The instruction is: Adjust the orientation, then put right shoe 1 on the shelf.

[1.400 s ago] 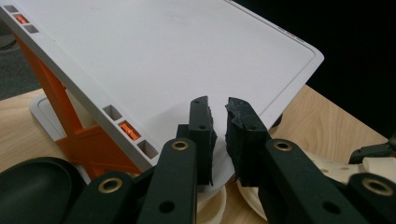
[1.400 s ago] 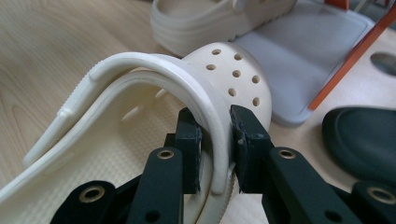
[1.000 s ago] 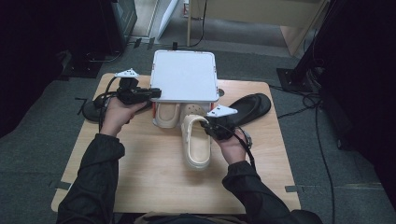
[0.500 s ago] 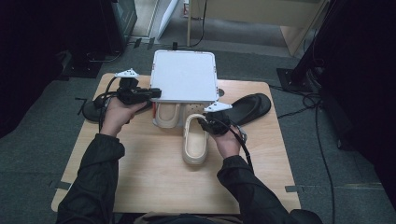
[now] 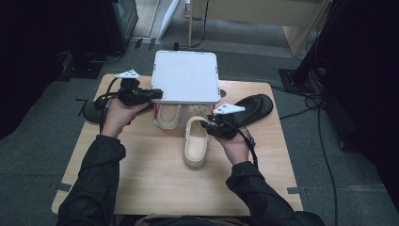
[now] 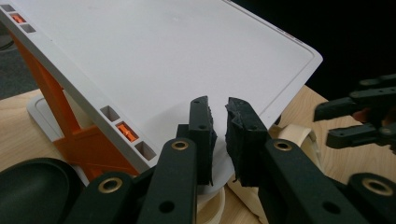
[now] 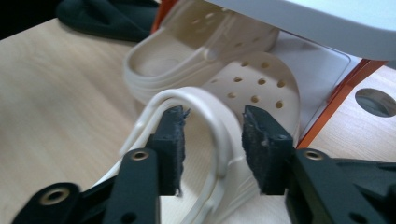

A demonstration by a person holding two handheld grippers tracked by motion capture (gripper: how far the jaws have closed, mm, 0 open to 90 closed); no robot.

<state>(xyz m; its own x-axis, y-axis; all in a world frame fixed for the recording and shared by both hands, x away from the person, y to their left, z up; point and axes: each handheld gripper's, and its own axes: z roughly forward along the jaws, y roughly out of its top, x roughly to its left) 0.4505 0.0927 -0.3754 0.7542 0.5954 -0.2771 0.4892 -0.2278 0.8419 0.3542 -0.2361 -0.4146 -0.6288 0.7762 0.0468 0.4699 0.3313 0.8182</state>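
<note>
Now the right gripper (image 7: 212,140) is opening around the cream clog's (image 5: 195,146) heel strap (image 7: 205,107), apparently no longer pinching it. The clog is lying half under the white rack (image 5: 186,75), toe in; a careless withdrawal could snag the strap and drag it out.

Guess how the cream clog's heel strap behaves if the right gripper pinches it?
The heel strap looks thin, probably bending under the pads. The cream clog looks like holed foam, likely light. It lies flat on the table, so tipping seems unlikely.
</note>
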